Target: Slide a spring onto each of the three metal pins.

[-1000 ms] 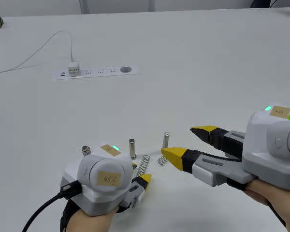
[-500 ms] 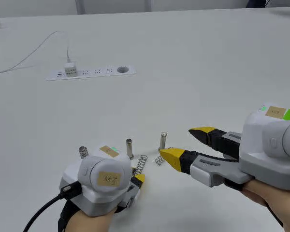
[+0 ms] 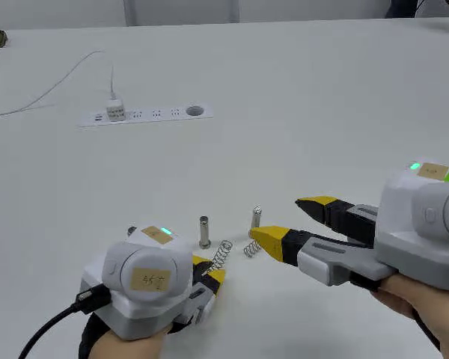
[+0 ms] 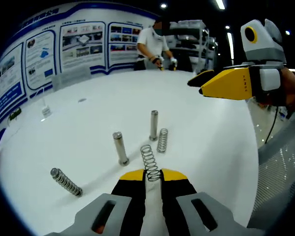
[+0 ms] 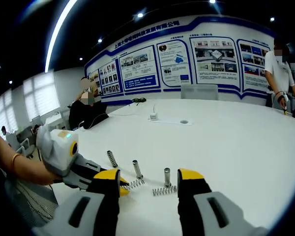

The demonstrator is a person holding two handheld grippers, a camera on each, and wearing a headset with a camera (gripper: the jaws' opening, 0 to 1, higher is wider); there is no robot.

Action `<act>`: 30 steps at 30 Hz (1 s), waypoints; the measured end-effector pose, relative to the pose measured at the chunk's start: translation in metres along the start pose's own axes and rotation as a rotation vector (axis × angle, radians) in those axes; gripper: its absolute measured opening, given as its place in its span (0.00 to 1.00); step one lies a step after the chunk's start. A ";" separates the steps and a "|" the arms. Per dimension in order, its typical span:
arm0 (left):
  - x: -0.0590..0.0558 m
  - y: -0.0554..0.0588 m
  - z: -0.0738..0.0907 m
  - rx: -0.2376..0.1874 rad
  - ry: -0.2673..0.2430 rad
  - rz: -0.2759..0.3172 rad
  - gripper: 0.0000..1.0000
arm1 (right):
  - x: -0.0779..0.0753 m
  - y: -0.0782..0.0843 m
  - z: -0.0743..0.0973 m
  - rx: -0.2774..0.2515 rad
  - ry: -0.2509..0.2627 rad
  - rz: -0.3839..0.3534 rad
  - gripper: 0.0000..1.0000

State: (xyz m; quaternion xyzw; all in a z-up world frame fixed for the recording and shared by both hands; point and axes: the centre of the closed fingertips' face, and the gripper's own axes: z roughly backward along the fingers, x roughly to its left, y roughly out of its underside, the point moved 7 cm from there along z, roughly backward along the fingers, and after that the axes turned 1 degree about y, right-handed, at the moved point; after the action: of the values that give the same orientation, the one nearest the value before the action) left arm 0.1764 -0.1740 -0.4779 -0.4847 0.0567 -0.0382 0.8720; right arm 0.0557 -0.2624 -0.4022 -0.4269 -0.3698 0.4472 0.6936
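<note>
Steel-grey, far left of the left gripper view: first pin [image 4: 64, 181], coil already seated over it. Just right of that, bare middle pin [image 4: 120, 147]. Bottom centre: left tongs [image 4: 151, 175] pinched shut on the lower end of a spring [image 4: 148, 158], coil rising towards the middle pin without touching it. Further right, loose spring [image 4: 162, 140] resting on the white desk [image 4: 88, 113] just beside the bare third pin [image 4: 153, 125]. Upper right: right tongs [image 4: 195, 86] gaping wide, holding nothing. Reads as the second of three fittings: one pin dressed, next coil in hand, last coil waiting. Next move probably calls for tipping the held spring upright, centring its open end over the middle pin's top, then lowering straight; needs fine aim, since so soft a coil likely bends aside.
</note>
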 end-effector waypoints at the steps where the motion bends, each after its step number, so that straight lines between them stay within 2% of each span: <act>1: 0.000 -0.002 0.002 -0.010 0.003 0.006 0.10 | 0.000 -0.001 0.000 -0.001 -0.001 -0.003 0.48; 7: -0.004 -0.014 0.018 -0.117 0.044 0.069 0.10 | 0.002 -0.007 -0.003 -0.018 -0.019 -0.047 0.47; 11: -0.005 -0.018 0.026 -0.151 0.061 0.073 0.10 | 0.006 -0.011 -0.007 -0.026 -0.040 -0.075 0.46; 14: -0.006 -0.023 0.032 -0.199 0.067 0.065 0.10 | 0.011 -0.013 -0.011 -0.029 -0.061 -0.095 0.44; 21: -0.008 -0.028 0.043 -0.263 0.074 0.056 0.10 | 0.019 -0.014 -0.020 -0.019 -0.102 -0.171 0.40; 24: -0.009 -0.031 0.048 -0.283 0.077 0.064 0.10 | 0.023 -0.015 -0.023 -0.010 -0.121 -0.225 0.37; 27: -0.011 -0.034 0.052 -0.324 0.095 0.078 0.10 | 0.026 -0.014 -0.025 -0.004 -0.137 -0.273 0.32; 30: -0.011 -0.035 0.054 -0.339 0.094 0.073 0.10 | 0.028 -0.015 -0.027 -0.001 -0.152 -0.315 0.31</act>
State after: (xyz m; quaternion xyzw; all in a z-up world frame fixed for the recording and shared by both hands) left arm 0.1724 -0.1460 -0.4189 -0.6202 0.1207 -0.0191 0.7749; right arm 0.0938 -0.2466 -0.3950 -0.3289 -0.4835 0.3638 0.7251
